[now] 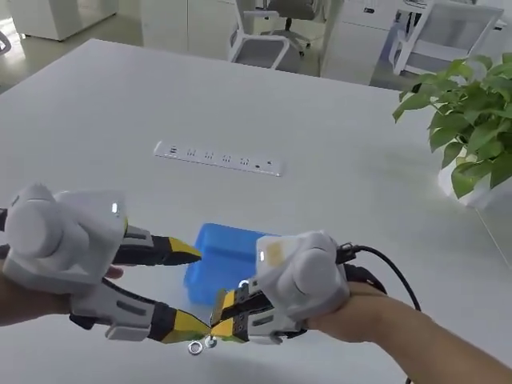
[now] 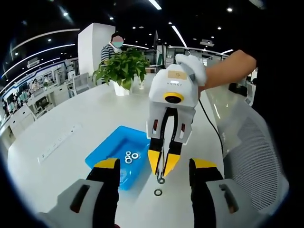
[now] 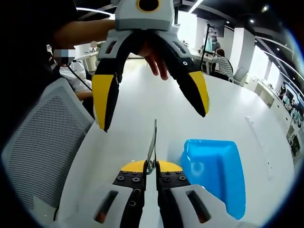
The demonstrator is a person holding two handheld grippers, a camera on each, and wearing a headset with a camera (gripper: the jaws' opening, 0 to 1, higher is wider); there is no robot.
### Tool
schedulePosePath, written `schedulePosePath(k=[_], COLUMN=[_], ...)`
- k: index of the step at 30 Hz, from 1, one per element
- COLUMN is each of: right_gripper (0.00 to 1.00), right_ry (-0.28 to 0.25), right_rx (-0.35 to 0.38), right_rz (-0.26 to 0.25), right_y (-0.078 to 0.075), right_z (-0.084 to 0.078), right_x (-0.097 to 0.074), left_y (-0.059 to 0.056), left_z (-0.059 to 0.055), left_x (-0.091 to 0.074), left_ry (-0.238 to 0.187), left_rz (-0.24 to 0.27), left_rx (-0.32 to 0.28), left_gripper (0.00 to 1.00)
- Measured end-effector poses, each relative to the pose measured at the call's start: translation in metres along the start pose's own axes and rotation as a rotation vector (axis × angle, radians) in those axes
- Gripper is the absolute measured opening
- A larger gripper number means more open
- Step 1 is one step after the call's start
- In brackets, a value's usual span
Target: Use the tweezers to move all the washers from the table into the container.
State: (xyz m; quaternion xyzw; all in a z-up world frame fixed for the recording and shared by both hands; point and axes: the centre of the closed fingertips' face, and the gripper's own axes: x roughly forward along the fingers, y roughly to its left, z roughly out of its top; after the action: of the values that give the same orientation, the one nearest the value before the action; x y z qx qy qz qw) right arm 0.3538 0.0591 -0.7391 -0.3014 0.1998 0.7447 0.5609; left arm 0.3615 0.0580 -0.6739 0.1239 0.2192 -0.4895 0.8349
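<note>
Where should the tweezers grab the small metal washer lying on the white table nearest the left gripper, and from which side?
Pinch the ring band of the small silver metal washer: one tip of the thin metal tweezers through its hole, the other outside the rim. Probably come steeply from above, since it lies flat on the white table.

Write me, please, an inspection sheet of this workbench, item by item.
Surface: white table, mostly bare.
Job's things: blue container holding collected washers; two loose washers on the table; tweezers tips at one of them.
Clutter: white power strip, beyond the container.
Grippers: left gripper open; right gripper shut on the tweezers.
Cables: black cable leaving the right gripper.
Surroundings: potted plant on the table, office chairs behind.
</note>
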Motion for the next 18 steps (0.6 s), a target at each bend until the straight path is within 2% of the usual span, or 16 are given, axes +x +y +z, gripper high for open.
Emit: schedulePosePath(k=[7,13,18], right_gripper=[0.08,0.08,0.08], right_ry=[-0.005,-0.013,-0.012], right_rx=[0.0,-0.007,-0.013], right_rz=[-0.009,-0.028,-0.043], right_y=[-0.004,-0.012,-0.021], right_z=[0.007,0.014,0.017], right_x=[-0.014,-0.028,-0.039], left_y=[0.003,0.004,0.006], left_z=[-0.003,-0.007,-0.008], left_x=[-0.008,-0.013,-0.016], left_ry=[-0.03,-0.039,-0.057], left_rz=[0.041,0.071,0.083], left_rx=[-0.058,-0.095,-0.124], left_gripper=[0.77,0.88,0.93])
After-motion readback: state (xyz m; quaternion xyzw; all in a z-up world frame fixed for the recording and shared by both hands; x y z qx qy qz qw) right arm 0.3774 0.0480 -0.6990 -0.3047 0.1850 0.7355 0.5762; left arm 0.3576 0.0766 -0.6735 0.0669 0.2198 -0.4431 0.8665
